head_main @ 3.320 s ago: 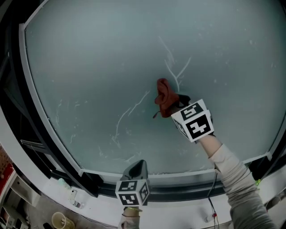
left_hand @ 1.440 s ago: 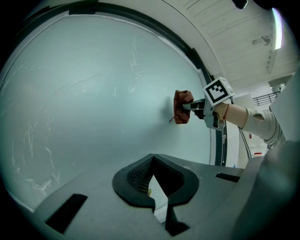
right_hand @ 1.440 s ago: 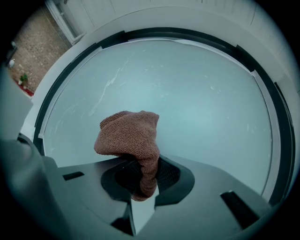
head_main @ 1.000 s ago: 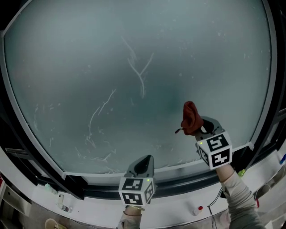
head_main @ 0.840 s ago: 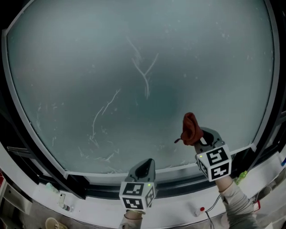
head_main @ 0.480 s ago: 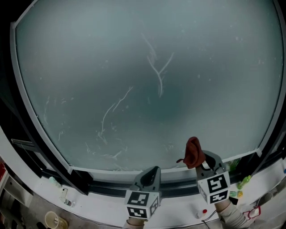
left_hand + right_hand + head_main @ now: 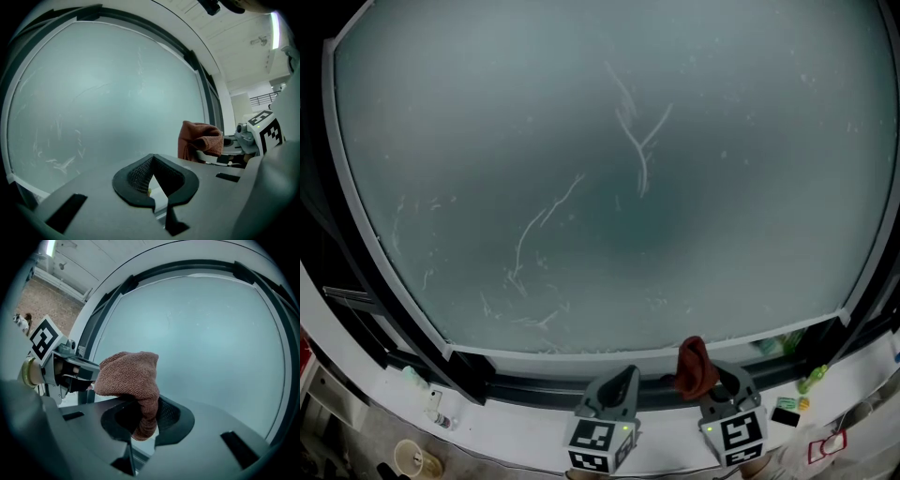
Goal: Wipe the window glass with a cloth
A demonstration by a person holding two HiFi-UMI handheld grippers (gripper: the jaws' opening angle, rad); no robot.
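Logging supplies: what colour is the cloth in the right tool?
Reddish-brown knitted cloth; best in right gripper view.

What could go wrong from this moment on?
1. The right gripper pinches only a narrow fold of the cloth; the bulk bunches above the jaws, so hard rubbing might pull it loose.
2. White streaks show on the glass while the cloth sits low by the bottom frame; they may go unwiped.

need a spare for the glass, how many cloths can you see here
1: a red-brown cloth held by the right gripper, low at the window's bottom frame. The left gripper is shut on nothing. Others may lie out of view.
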